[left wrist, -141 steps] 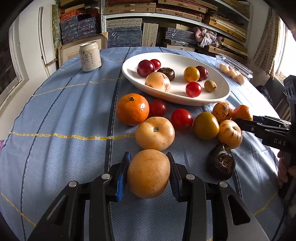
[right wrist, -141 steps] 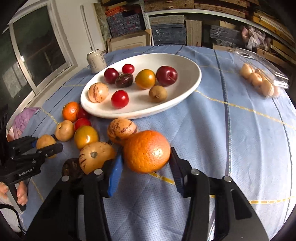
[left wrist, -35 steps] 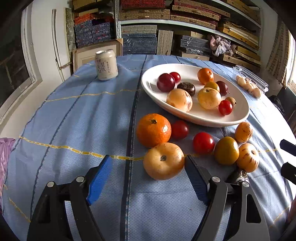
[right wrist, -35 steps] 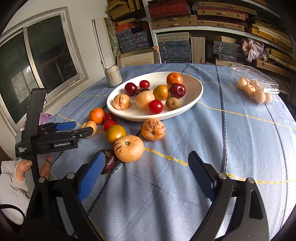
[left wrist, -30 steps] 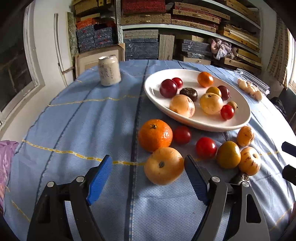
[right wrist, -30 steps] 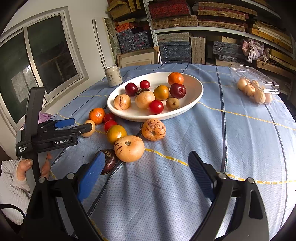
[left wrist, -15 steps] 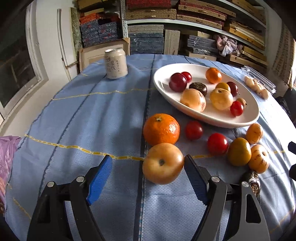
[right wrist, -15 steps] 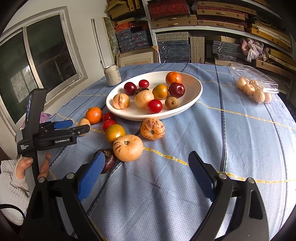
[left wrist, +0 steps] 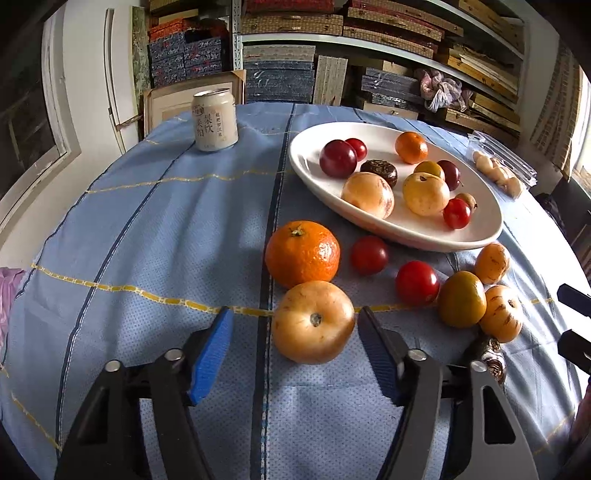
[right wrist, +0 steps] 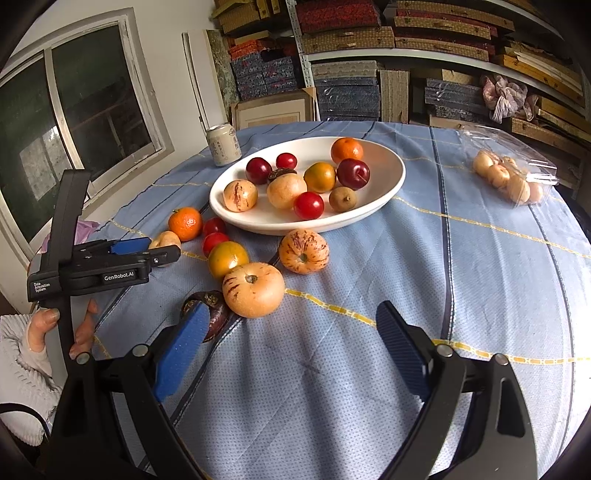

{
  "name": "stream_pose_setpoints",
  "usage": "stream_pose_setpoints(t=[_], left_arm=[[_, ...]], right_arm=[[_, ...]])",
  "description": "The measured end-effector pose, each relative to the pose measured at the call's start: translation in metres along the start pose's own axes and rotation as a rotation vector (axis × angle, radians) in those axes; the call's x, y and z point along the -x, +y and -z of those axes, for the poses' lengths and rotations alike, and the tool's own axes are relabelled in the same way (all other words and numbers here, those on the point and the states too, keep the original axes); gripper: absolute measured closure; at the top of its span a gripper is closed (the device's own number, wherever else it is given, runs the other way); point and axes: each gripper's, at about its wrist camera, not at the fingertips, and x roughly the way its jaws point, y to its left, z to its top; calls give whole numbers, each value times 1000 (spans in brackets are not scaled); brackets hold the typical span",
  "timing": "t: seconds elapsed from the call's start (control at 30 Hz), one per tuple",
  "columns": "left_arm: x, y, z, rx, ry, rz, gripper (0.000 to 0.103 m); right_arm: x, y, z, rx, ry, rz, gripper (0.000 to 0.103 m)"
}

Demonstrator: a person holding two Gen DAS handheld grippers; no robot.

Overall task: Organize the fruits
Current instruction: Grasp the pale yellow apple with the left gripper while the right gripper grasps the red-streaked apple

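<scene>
hidden: dark fruit (left wrist: 491, 354) mostly behind left claw arm | cut off: right claw tips (left wrist: 574, 321) at frame edge

A drink can (left wrist: 215, 120) stands upright on the blue tablecloth (left wrist: 155, 229); stacked boxes (right wrist: 343, 29) fill the shelves behind.

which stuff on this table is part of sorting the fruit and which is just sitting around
Part of the job: white plate, big orange, pale yellow fruit between the closing left gripper jaws, red tomatoes.

Lying about: drink can, clear bag.
</scene>
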Motion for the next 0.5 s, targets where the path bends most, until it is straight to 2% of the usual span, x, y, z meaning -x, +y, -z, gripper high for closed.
stream_pose_setpoints(t=[0.2,0.3,0.37,0.43,0.5], left_arm=[[-3,0,-1,1,12,0,37],[-4,1,-1,2,18,-8,30],[-6,1,-1,5,25,-11,28],[-7,2,-1,10,32,-18,18],[-6,3,-1,12,26,-19,16]], right_arm=[[-2,1,1,6,0,-1,14],[-7,4,1,15,16,-1,14],[-12,9,-1,34,23,4,15],[-16,14,-7,48,17,-2,16],[-26,19,-12,55,41,-17,25]])
